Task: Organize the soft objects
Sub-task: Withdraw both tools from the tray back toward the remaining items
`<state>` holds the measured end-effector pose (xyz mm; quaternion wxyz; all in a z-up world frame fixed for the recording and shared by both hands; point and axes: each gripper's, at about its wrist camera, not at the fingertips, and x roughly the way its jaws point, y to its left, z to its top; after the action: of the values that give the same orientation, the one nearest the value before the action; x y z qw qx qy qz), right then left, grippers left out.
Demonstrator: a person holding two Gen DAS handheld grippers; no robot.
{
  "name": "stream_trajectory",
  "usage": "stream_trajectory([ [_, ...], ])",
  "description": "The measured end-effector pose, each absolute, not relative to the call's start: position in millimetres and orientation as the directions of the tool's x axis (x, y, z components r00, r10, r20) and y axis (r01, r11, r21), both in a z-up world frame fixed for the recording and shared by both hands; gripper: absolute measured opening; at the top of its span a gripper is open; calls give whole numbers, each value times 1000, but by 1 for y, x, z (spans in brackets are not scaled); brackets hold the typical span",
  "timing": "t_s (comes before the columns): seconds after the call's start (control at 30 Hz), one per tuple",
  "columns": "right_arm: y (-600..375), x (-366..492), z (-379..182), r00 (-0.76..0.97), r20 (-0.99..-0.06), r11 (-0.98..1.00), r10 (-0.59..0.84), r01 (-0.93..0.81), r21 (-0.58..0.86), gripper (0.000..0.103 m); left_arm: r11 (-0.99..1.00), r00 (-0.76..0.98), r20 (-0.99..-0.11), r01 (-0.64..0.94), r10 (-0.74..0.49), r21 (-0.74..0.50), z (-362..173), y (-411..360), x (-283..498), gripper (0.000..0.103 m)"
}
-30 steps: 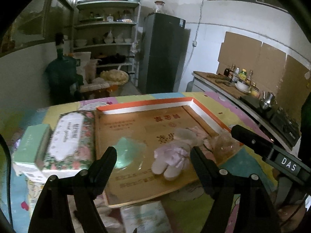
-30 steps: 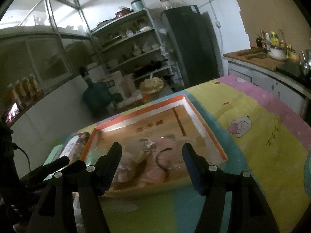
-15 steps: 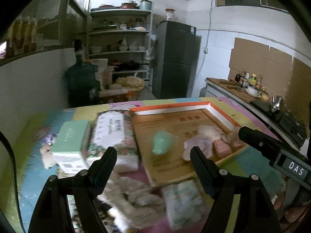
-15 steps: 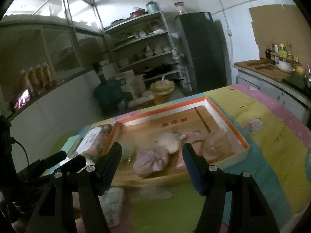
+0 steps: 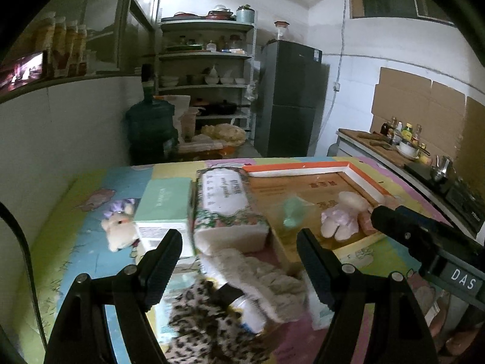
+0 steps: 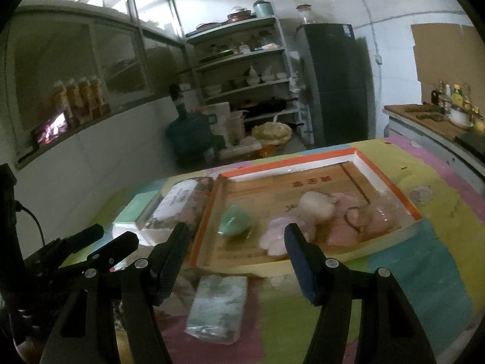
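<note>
An orange-rimmed cardboard tray [image 5: 303, 166] [image 6: 288, 160] lies on the table and holds a green soft toy [image 5: 291, 212] [image 6: 235, 224], a pink plush doll [image 5: 338, 221] [image 6: 277, 236] and pink soft items [image 6: 357, 221]. A floral tissue pack [image 5: 227, 203] [image 6: 178, 200] and a mint box [image 5: 162, 203] lie left of it. A small plush bunny [image 5: 118, 227] sits further left. Leopard-print cloth [image 5: 206, 324] and a beige fuzzy cloth [image 5: 257, 273] lie below my open, empty left gripper [image 5: 239, 261]. My right gripper [image 6: 236, 264] is open and empty above a small wipes pack [image 6: 218, 306].
The table wears a colourful cartoon cloth [image 6: 424, 273]. Behind it stand a water jug [image 5: 150, 127], shelves with dishes [image 5: 206, 85] and a dark fridge [image 5: 291, 100]. A counter with bottles and a stove [image 5: 424, 157] runs along the right.
Both grippers have pulled back and leftward from the tray, so the tray looks smaller and the cloths, bunny and wipes pack have come into view. Both stay open.
</note>
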<state>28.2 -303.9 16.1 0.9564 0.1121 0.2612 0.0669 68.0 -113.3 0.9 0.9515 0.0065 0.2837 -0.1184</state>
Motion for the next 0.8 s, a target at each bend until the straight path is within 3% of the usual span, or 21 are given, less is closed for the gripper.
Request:
stream_trajectory([
  [0.8,-248,11,13,850,-485,972,205,-118,203,67,984,845,-505,152,-178,-92,0,-40,45,77],
])
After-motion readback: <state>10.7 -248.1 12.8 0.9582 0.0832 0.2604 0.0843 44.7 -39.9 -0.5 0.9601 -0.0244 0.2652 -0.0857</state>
